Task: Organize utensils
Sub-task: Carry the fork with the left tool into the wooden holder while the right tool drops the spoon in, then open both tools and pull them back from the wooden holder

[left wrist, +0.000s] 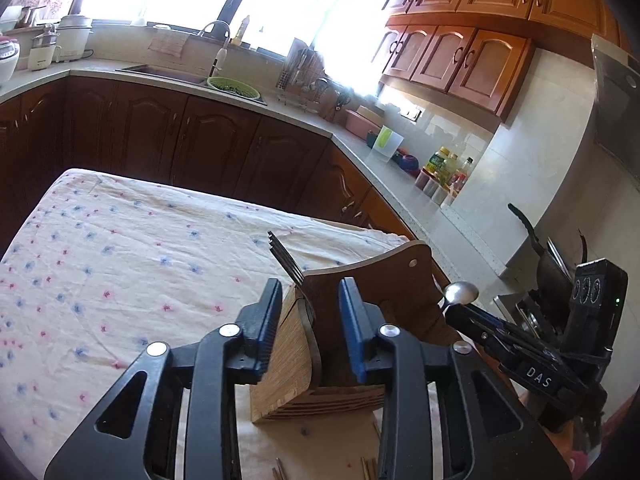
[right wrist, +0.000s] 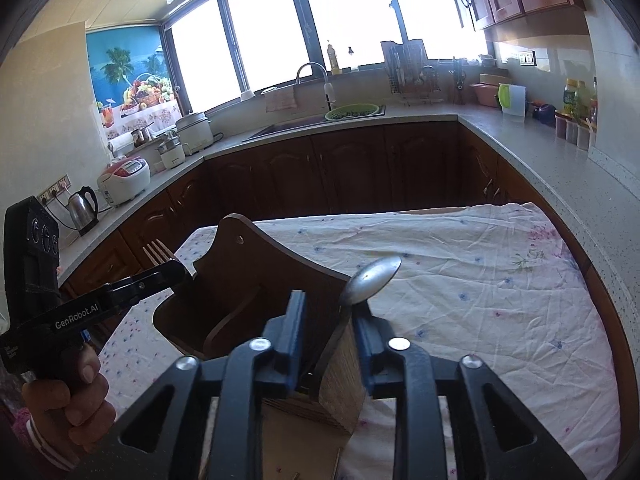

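Note:
A wooden utensil holder (left wrist: 344,344) stands on the floral tablecloth (left wrist: 120,248); it also shows in the right wrist view (right wrist: 248,288). A metal fork (left wrist: 288,260) stands in the holder's left side, tines up, between the open fingers of my left gripper (left wrist: 312,328), which do not touch it. A metal spoon (right wrist: 372,280) stands bowl up at the holder's right side between the fingers of my right gripper (right wrist: 328,336), also open around it. The spoon's bowl (left wrist: 462,292) and my right gripper (left wrist: 476,320) show in the left wrist view. My left gripper (right wrist: 176,272) shows in the right wrist view by the fork tines (right wrist: 158,254).
A few wooden sticks (left wrist: 368,468) lie on the cloth in front of the holder. Kitchen counters (right wrist: 540,152) ring the table, with a sink (right wrist: 316,122), bottles (right wrist: 576,100), a rice cooker (right wrist: 124,176) and a kettle (right wrist: 82,208). A dark pan (left wrist: 548,256) stands on the right.

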The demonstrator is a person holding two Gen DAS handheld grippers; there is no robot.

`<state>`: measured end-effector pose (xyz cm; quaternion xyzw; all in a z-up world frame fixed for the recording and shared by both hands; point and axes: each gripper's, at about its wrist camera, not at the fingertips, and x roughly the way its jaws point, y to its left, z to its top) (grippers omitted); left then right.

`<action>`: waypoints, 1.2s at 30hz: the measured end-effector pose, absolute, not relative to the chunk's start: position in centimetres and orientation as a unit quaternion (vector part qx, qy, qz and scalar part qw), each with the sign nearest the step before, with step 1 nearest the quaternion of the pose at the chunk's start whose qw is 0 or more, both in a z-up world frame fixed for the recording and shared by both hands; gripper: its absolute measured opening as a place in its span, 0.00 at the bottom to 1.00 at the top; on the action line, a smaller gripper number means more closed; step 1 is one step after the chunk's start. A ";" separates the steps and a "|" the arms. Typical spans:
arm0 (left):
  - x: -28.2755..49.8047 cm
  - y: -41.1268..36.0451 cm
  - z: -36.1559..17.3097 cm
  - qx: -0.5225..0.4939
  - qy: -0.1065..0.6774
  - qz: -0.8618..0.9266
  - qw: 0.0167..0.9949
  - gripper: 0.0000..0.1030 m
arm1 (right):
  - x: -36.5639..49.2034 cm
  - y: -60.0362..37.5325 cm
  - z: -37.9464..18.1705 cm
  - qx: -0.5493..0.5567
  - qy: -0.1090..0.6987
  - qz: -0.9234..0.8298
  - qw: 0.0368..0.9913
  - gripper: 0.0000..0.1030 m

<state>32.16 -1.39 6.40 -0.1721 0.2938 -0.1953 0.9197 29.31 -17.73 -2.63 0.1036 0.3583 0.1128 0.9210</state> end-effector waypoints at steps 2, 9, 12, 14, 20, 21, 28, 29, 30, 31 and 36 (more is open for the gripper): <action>31.6 -0.7 6.7 -0.181 0.291 -0.189 0.920 0.44 | 28.7 -18.4 -2.3 0.116 0.350 0.108 0.923 0.47; 28.3 2.0 7.0 -0.214 0.286 -0.158 0.921 0.72 | 25.7 -21.5 -1.5 0.174 0.328 0.083 0.925 0.73; 25.7 3.0 6.8 -0.217 0.282 -0.142 0.924 0.82 | 23.2 -22.7 -0.8 0.196 0.300 0.075 0.930 0.97; 24.0 3.4 6.6 -0.213 0.285 -0.134 0.925 0.85 | 21.3 -23.1 -0.4 0.207 0.287 0.071 0.933 0.98; 19.0 5.2 5.3 -0.224 0.296 -0.114 0.922 0.87 | 15.3 -23.6 -0.3 0.218 0.260 0.056 0.939 0.99; 18.3 5.4 5.1 -0.223 0.297 -0.112 0.922 0.87 | 14.3 -23.6 -0.4 0.217 0.258 0.052 0.940 0.99; 13.6 5.1 4.0 -0.182 0.307 -0.094 0.929 0.87 | 8.8 -22.4 -1.3 0.195 0.265 0.038 0.944 0.99; 13.1 4.9 3.8 -0.174 0.309 -0.094 0.930 0.87 | 8.1 -22.3 -1.5 0.189 0.269 0.036 0.944 0.99; 12.5 4.7 3.6 -0.166 0.311 -0.093 0.931 0.87 | 7.5 -22.0 -1.8 0.182 0.274 0.032 0.944 0.99; 12.1 4.5 3.3 -0.158 0.314 -0.093 0.931 0.87 | 6.9 -21.7 -2.0 0.174 0.277 0.029 0.944 0.99; 10.7 3.5 1.8 -0.131 0.334 -0.094 0.929 0.87 | 4.6 -20.8 -2.9 0.143 0.279 0.013 0.950 0.99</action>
